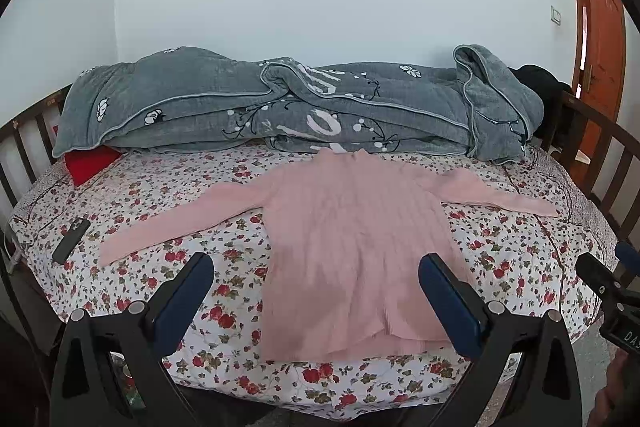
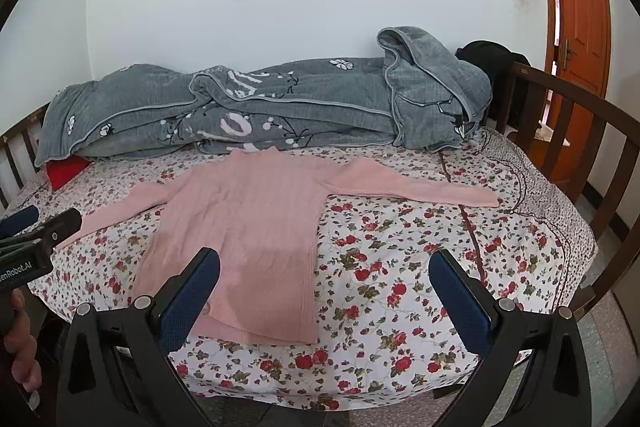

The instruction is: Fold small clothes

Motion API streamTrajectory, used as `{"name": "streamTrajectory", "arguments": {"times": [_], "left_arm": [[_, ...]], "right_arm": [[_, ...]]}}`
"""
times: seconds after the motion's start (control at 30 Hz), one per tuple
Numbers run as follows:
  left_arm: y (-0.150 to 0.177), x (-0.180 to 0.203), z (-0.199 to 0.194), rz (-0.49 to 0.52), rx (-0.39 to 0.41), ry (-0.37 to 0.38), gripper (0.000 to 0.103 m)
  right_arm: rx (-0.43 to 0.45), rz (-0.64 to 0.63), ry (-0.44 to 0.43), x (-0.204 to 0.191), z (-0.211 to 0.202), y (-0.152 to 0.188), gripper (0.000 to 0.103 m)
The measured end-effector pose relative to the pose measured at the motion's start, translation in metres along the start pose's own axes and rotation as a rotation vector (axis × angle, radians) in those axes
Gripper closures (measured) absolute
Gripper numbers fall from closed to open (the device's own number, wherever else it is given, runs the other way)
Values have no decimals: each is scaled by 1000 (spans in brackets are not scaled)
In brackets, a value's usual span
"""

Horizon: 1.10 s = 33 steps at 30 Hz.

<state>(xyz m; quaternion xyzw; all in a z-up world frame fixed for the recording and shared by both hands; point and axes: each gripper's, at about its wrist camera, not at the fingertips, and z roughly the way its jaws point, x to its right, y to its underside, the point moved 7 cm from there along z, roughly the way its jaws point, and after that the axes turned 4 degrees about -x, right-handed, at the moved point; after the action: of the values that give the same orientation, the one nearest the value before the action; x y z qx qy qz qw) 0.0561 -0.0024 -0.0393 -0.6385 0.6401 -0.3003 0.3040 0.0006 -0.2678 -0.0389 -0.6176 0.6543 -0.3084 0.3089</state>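
pink sweater [image 1: 352, 247] flat on bed | ahead of both tools | left tool [image 1: 316, 287] wide, empty | right tool [image 2: 324, 287] wide, empty

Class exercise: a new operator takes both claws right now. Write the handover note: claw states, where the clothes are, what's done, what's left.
Left claw: open, empty, above the near edge of the bed.
Right claw: open, empty, alongside it.
Sweater: pink, flat on the bed, both sleeves spread out, collar toward the grey quilt.
Phone lies beyond the sweater's left sleeve end.
Done: sweater laid out; no fold made.
Left: fold sleeves in, then fold the body.
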Motion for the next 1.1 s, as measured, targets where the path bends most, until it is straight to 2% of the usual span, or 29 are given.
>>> {"name": "streamTrajectory", "arguments": {"times": [1.1], "left_arm": [[0,1,2,4,-16,6,0]], "right_arm": [[3,21,-23,-1,-3,-2,1]]}}
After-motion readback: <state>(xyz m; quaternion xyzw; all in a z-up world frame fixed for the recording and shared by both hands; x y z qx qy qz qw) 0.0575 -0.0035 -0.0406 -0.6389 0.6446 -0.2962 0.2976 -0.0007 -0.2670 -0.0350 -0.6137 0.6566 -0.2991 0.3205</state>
